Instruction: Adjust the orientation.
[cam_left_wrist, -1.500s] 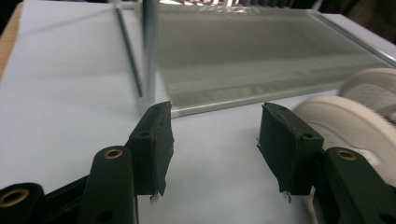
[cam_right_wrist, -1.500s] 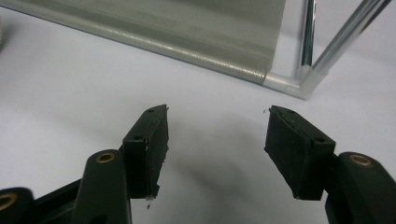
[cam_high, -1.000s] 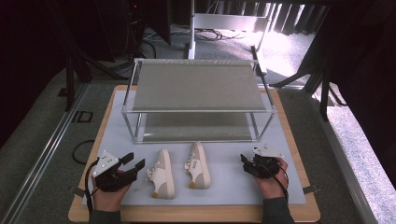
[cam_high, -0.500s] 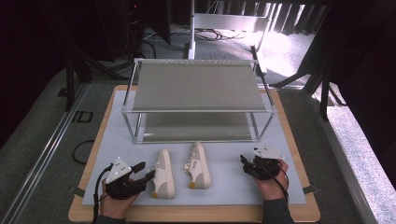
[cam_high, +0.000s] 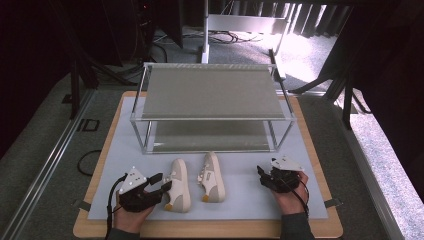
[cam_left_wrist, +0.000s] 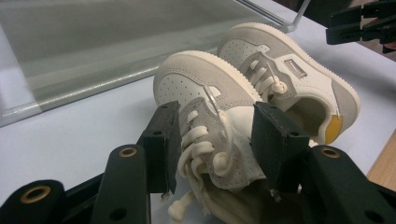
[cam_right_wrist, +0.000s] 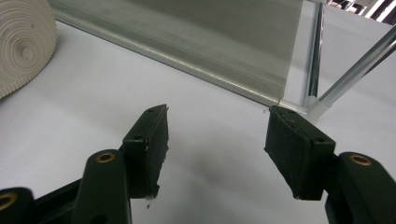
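Note:
Two small cream-and-grey shoes lie side by side on the white mat, toes toward the rack. My left gripper (cam_high: 162, 181) has come at the left shoe (cam_high: 177, 185) from its left side. In the left gripper view its jaws (cam_left_wrist: 210, 135) have just been closing and now straddle the left shoe (cam_left_wrist: 201, 84) at the laces and tongue, with both pads against it. The right shoe (cam_high: 212, 177) lies just beyond it (cam_left_wrist: 289, 74). My right gripper (cam_high: 262, 176) rests on the mat to the right of the shoes, open (cam_right_wrist: 217, 140) with nothing between its jaws.
A two-level metal rack (cam_high: 210, 92) with grey shelves stands at the back of the white mat (cam_high: 250, 200), on a wooden board (cam_high: 210, 229). Its lower shelf edge and a corner post (cam_right_wrist: 345, 79) are close ahead of my right gripper. The right shoe's sole (cam_right_wrist: 23, 37) is at that view's left.
My left gripper has slid right along the mat to the left shoe and its jaws have narrowed around the shoe. The right gripper has stayed put.

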